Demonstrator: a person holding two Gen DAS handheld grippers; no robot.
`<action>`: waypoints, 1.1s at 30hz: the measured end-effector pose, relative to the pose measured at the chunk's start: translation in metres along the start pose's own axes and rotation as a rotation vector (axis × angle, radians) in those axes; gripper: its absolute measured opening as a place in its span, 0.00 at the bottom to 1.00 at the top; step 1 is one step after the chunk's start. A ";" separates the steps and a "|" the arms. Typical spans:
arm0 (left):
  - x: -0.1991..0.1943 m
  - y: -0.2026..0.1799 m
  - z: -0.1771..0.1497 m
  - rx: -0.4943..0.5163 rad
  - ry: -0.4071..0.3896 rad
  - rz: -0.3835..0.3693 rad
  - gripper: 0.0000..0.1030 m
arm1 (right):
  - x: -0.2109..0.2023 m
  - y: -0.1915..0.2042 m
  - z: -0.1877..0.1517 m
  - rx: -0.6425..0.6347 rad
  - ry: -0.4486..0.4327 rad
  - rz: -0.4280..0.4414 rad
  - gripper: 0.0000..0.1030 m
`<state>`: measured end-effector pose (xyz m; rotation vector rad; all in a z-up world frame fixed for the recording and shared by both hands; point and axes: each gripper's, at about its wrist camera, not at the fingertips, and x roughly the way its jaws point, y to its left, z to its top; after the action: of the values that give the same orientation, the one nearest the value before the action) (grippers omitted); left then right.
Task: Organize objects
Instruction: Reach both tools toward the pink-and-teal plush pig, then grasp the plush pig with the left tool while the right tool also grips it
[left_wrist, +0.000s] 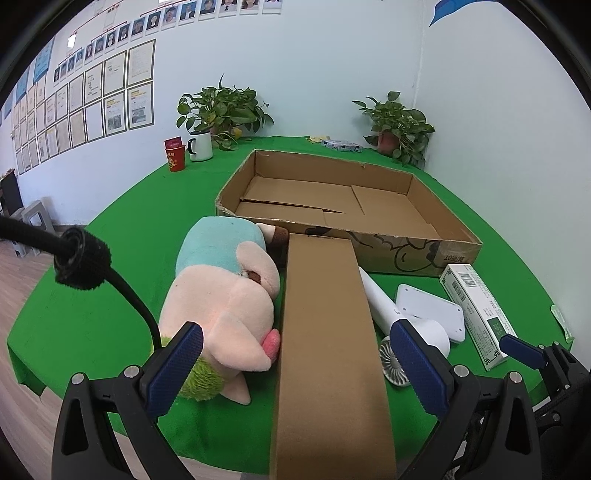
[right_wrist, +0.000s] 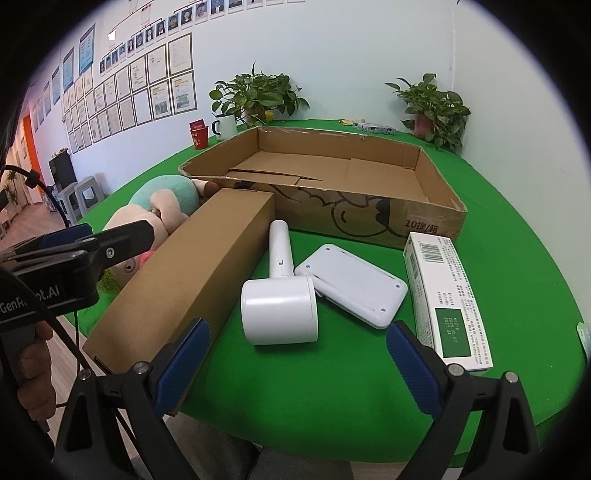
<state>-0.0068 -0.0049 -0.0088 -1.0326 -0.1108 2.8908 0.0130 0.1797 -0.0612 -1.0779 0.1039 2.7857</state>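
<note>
With both my left gripper (left_wrist: 295, 354) and right gripper (right_wrist: 297, 350) spread wide and empty, nothing is packed yet, so I next straddle the long cardboard box (left_wrist: 325, 350) at lower centre and carry it to the cardboard tray (left_wrist: 458, 221) above.

A green-covered table (right_wrist: 332, 387) carries an open cardboard tray (right_wrist: 369, 221), long brown box (right_wrist: 192, 266), plush toy (left_wrist: 221, 295), white handheld fan (right_wrist: 280, 295), white pad (right_wrist: 354, 284), medicine carton (right_wrist: 443, 295), mugs and potted plants.

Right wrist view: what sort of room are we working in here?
Probably an office or meeting room: framed documents and staff photos cover the wall, potted plants and a white mug sit on the green-covered table.
</note>
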 end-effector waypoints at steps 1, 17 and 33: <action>0.000 0.002 0.001 0.003 -0.001 0.002 0.98 | 0.000 0.000 0.001 -0.001 -0.004 0.012 0.94; 0.062 0.081 0.006 -0.056 0.104 0.008 0.82 | -0.028 0.017 0.012 -0.075 -0.181 0.410 0.94; 0.041 0.109 -0.024 -0.090 0.091 -0.121 0.65 | -0.003 0.074 0.068 -0.251 -0.167 0.405 0.94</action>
<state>-0.0280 -0.1081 -0.0633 -1.1285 -0.2907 2.7485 -0.0426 0.1144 -0.0079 -0.9574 -0.0572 3.3147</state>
